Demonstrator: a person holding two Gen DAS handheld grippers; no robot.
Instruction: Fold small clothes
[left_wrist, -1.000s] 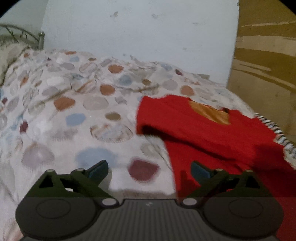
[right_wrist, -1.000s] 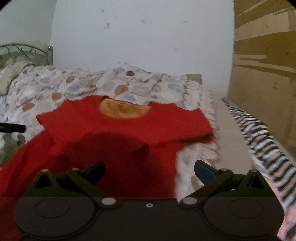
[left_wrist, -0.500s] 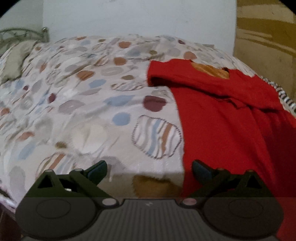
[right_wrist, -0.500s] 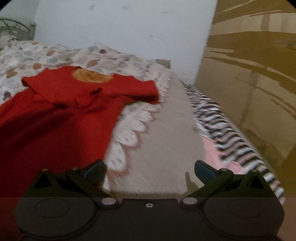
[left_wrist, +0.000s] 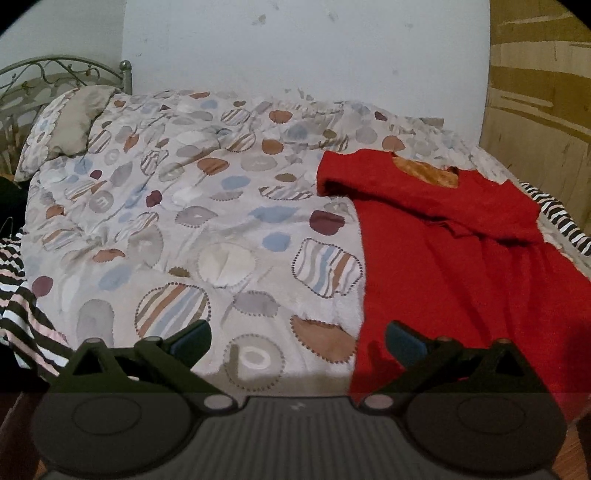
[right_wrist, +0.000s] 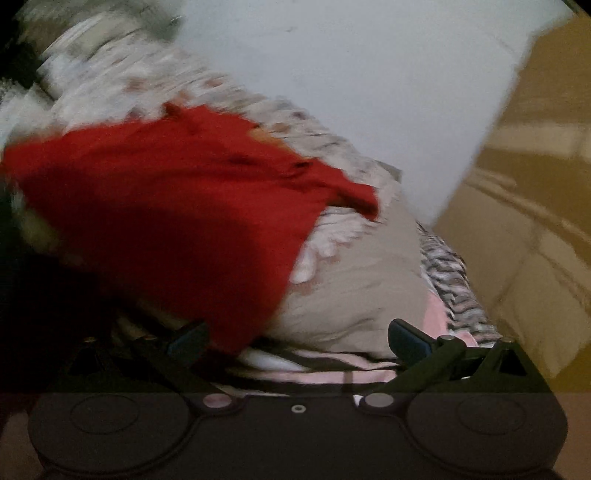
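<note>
Pale wall (left_wrist: 303, 48) and a wooden panel (left_wrist: 539, 103) back a bed (left_wrist: 155, 221) covered by a spotted quilt (left_wrist: 207, 206), with a pillow (left_wrist: 70, 125) at its head and striped cloth (left_wrist: 26, 317) hanging off the near left edge. On the bed's right part lies the red dress (left_wrist: 450, 266), spread flat, neckline toward the wall, hem at the near edge. Both sleeves are turned in across the chest.

Change over the last second: both cameras have drawn back from the dress, so the whole bed now shows in the left view; the right view has rolled and is blurred by motion. The dress (right_wrist: 177, 199) itself lies as it did half a second ago.

Left claw (left_wrist: 297, 341): wide open, empty, above the quilt just left of the hem. Right claw (right_wrist: 295, 339): wide open, empty, beyond the dress's right edge, over the sheet (right_wrist: 362, 280) near more striped cloth (right_wrist: 454, 288).

Reading: the sleeve folds appear done; the pull-back probably sets up a grasp of the hem corners to fold the skirt upward.

Containers: none in view.
</note>
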